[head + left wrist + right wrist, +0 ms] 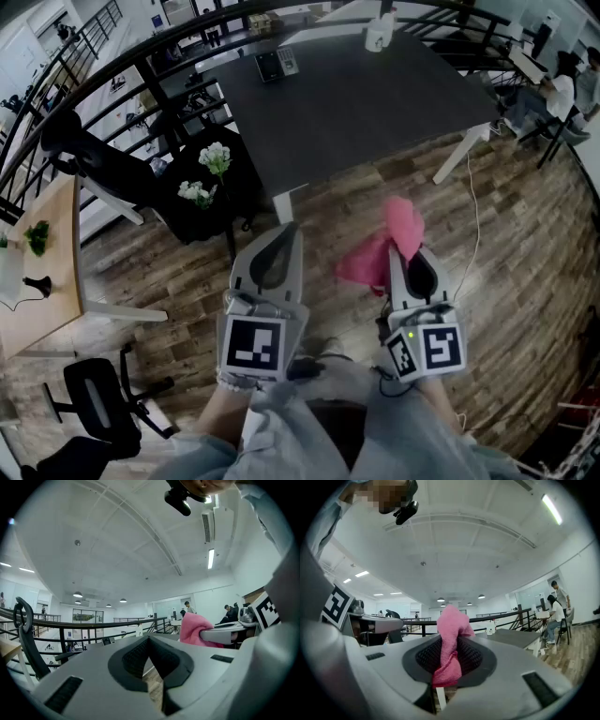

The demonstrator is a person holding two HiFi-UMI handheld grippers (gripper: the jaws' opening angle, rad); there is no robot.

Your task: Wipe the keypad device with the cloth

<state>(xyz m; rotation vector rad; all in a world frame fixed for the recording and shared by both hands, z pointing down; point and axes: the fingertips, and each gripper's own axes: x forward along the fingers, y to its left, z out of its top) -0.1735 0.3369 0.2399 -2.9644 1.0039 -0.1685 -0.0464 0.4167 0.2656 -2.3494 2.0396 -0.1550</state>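
Though crumpled, pink cloth (451,625) in right gripper (448,665)

No legible text, label, brand, number or sign in any view.

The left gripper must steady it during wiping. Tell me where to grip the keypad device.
Probably across its two long side edges, coming from above: the keypad device seems to lie flat near the dark table's far edge, leaving only its sides free. The left gripper, shut, must open first.
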